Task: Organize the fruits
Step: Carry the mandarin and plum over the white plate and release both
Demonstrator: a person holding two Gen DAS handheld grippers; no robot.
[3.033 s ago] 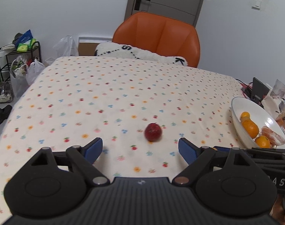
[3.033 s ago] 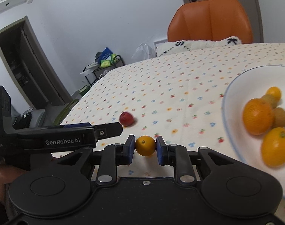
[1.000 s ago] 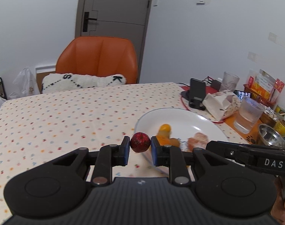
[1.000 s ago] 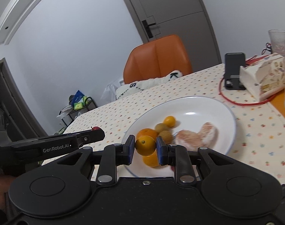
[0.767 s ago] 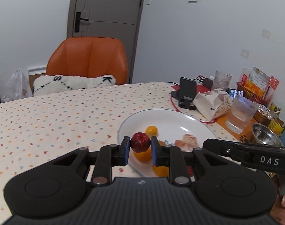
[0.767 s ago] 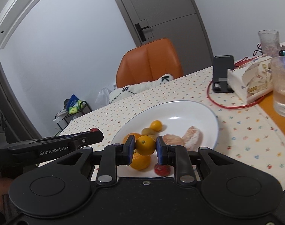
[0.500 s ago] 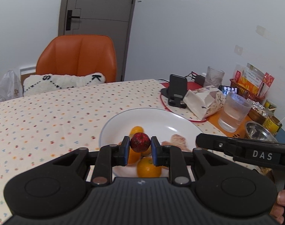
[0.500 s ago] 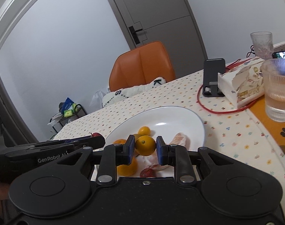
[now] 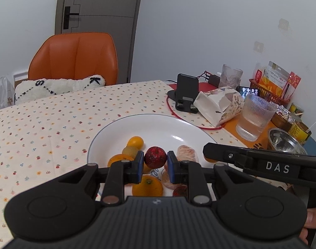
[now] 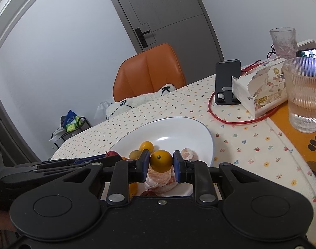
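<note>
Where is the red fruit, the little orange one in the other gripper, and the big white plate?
red fruit (image 9: 155,157), left wrist view, its front face.
small orange fruit (image 10: 161,161), right wrist view, its middle.
white plate (image 9: 158,124), left wrist view, bare far side.

Two tongs: the left tongs (image 9: 155,159) carry one dark red fruit (image 9: 155,160), the right tongs (image 10: 161,161) one small orange (image 10: 161,161). One white plate (image 9: 164,124) on the bench (image 9: 33,124) bears two oranges (image 9: 147,185), one small yellow fruit (image 9: 135,142), one greenish one (image 9: 129,151), peeled pieces. Two glasses (image 9: 254,117), one phone stand (image 9: 187,96), one tissue pack (image 9: 218,103), one orange chair (image 9: 74,58).
</note>
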